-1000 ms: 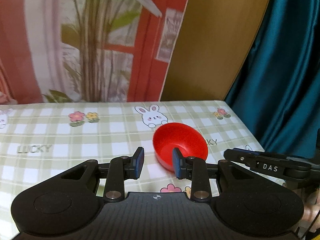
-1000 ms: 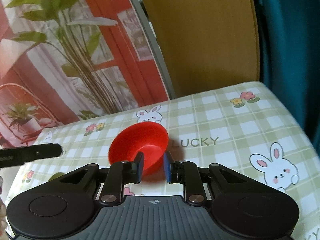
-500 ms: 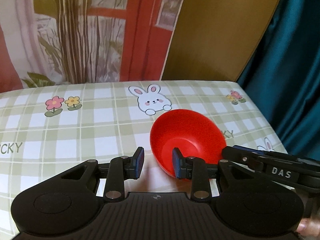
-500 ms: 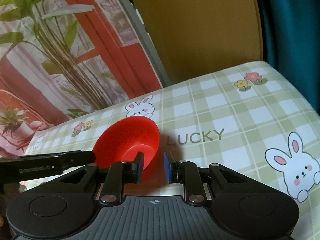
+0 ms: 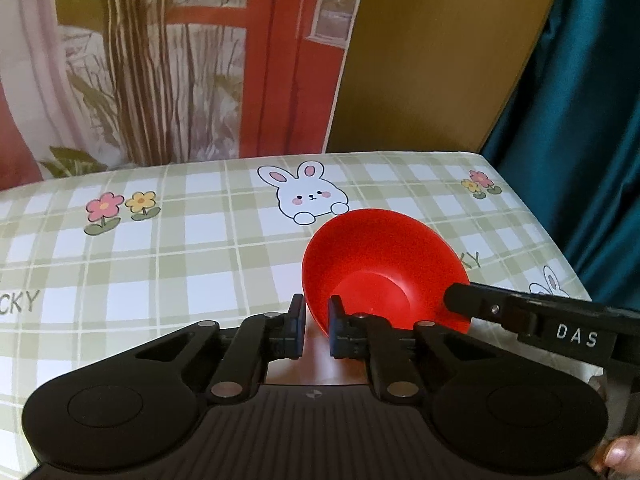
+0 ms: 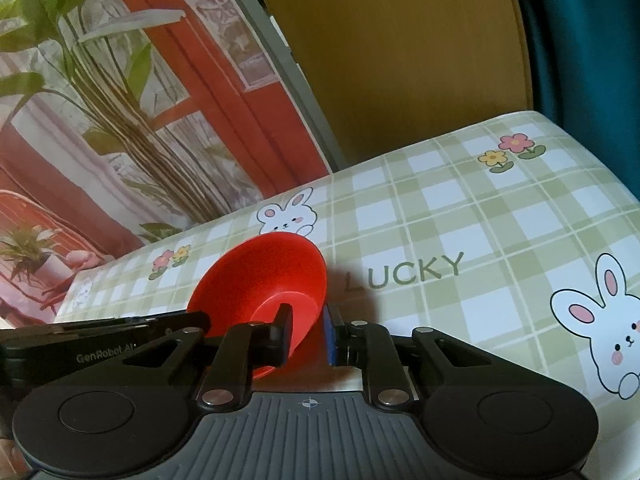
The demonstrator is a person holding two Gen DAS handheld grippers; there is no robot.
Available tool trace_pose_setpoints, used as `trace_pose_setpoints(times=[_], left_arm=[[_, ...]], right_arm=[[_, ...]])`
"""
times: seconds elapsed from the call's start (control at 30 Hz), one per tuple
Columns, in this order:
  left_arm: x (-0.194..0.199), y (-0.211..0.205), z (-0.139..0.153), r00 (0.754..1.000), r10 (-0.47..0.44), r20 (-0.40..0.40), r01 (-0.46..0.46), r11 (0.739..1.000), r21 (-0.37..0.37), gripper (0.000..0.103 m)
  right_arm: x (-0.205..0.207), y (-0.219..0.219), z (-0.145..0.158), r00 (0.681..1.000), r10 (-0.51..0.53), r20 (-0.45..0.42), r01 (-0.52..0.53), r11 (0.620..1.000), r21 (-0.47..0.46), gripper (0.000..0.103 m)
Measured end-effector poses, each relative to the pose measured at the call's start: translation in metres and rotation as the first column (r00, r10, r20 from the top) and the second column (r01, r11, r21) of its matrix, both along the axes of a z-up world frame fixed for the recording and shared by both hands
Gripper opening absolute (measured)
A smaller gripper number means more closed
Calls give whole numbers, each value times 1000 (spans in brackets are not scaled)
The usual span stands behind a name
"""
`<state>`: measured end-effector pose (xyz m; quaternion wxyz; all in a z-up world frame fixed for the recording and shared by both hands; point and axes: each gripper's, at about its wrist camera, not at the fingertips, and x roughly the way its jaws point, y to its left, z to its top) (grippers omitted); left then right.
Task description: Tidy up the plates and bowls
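A red bowl [image 5: 384, 264] sits tilted on the checked tablecloth [image 5: 160, 260]. My left gripper [image 5: 317, 320] is shut on its near left rim, one pad inside and one outside. In the right wrist view the bowl [image 6: 272, 276] leans left, and my right gripper [image 6: 307, 332] straddles its right wall. Its jaws are closing, with the left finger [image 6: 284, 332] inside the bowl and the other pad against the outer wall. The right gripper's finger, marked DAS [image 5: 520, 312], reaches the bowl's right rim in the left wrist view. The left gripper's body [image 6: 104, 332] shows at the left.
The table [image 6: 480, 220] carries a green checked cloth with rabbits and flowers. Behind it stand a printed backdrop [image 5: 180, 60] with a plant and red door, and a brown board [image 5: 440, 60]. A teal curtain [image 5: 580, 140] hangs past the table's right edge. A fingertip [image 5: 618, 454] shows at the lower right.
Both grippers came down and forward onto the bowl. The left jaws closed on its rim, the right jaws narrowed around its wall, and the bowl now looks nearer and more tilted.
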<state>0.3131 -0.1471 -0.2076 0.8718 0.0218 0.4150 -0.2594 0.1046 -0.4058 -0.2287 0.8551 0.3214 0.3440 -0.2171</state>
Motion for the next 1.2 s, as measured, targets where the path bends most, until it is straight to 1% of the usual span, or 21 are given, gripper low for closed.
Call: trace_pose_setpoints(times=[0.13,0.57,0.67,0.8,1.2], left_arm=[[-10,4,8,1000,7,5,-7,1000,-18,13],[-63,27,44,996,29,79,-25,999,-43,14],[-74,35,49,997,22,79,-18,999,-48,15],[-88,47,54,997,28,72,-22,996,-82,15],[-118,76,62,996,70,46,-64,989,-131,15]], right_arm=[[-6,5,9,1000,-6,18,6,1000,-1,16],[-25,41,52,998,5,58,-3,999,-35,16],[-30,50,59,998,7,68,-5,999,-33,16],[-36,62,66,997,16,74,-14,999,-32,16],[-50,95,79,995,61,76,-59,998,-23,17]])
